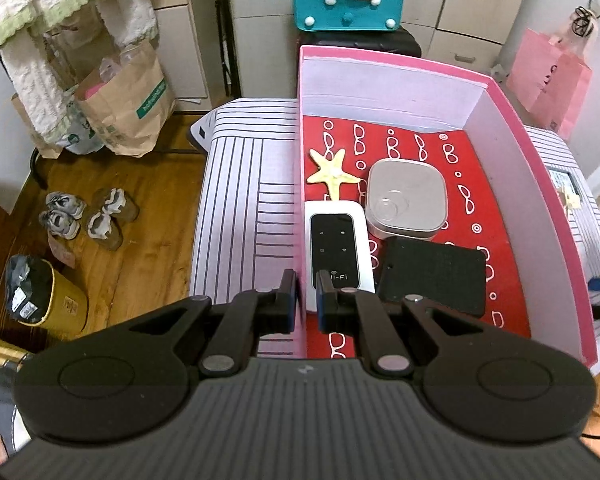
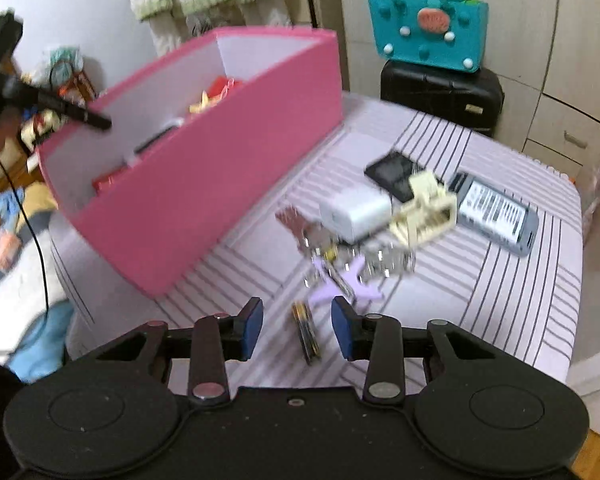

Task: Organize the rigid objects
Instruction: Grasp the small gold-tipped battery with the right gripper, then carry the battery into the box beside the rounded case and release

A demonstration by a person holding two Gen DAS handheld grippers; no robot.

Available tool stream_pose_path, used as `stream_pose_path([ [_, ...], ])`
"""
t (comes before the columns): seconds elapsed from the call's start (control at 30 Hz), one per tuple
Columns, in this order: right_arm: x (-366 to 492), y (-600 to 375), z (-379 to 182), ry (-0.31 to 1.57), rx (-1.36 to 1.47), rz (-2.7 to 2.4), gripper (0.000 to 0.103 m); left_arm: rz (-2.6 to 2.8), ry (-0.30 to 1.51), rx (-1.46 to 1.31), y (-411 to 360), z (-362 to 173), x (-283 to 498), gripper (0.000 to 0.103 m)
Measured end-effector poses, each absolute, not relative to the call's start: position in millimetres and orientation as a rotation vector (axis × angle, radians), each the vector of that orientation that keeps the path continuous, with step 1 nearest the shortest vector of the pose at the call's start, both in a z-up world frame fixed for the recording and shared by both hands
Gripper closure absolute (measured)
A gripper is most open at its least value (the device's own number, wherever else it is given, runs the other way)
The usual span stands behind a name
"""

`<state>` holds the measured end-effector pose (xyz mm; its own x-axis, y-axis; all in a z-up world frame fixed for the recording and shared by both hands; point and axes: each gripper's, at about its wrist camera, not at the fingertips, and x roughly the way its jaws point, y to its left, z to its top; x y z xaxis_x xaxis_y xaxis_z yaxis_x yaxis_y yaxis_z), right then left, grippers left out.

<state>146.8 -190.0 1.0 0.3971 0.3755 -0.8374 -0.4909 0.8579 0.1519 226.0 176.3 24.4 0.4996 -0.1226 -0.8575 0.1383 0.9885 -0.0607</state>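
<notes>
Big pink box (image 1: 540,152) sits on the striped table (image 2: 480,300), left gripper (image 1: 307,300) clamped tight on its near wall. Inside: silver tin (image 1: 406,196), black case (image 1: 436,276), Wi-Fi router (image 1: 336,248), starfish (image 1: 332,170). Right gripper (image 2: 297,326), jaws apart and empty, hovers above a small battery (image 2: 307,334) (blurred clutter beyond).

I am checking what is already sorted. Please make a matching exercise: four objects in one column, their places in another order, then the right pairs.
Objects:
1. yellow starfish
2. Wi-Fi device
3. white adapter
4. battery

Places:
A. on the striped cover, between the open right claw's fingers
B. inside the pink box, by its far left side
C. on the striped cover, in the pile
D. inside the pink box, near the left claw

Pairs: 1-B, 2-D, 3-C, 4-A
</notes>
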Motion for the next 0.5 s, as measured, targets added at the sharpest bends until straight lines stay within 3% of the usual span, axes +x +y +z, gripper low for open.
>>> stream_pose_path([
  [0.13, 147.1, -186.1, -11.3, 1.05, -0.181, 0.595, 0.08, -0.14, 1.046, 0.006, 175.5, 24.6, 228.0, 0.094],
  [0.37, 151.8, -179.1, -19.6, 1.042, -0.272, 0.602, 0.083, -0.128, 1.065, 0.01, 173.0, 22.1, 232.3, 0.094],
  [0.43, 153.1, -176.9, -19.2, 1.04, -0.294, 0.606, 0.092, -0.128, 1.074, 0.009, 172.7, 20.0, 234.9, 0.094],
  [0.5, 155.3, -173.7, -16.5, 1.057, -0.309, 0.606, 0.092, -0.133, 1.083, 0.01, 172.9, 18.5, 236.8, 0.094],
])
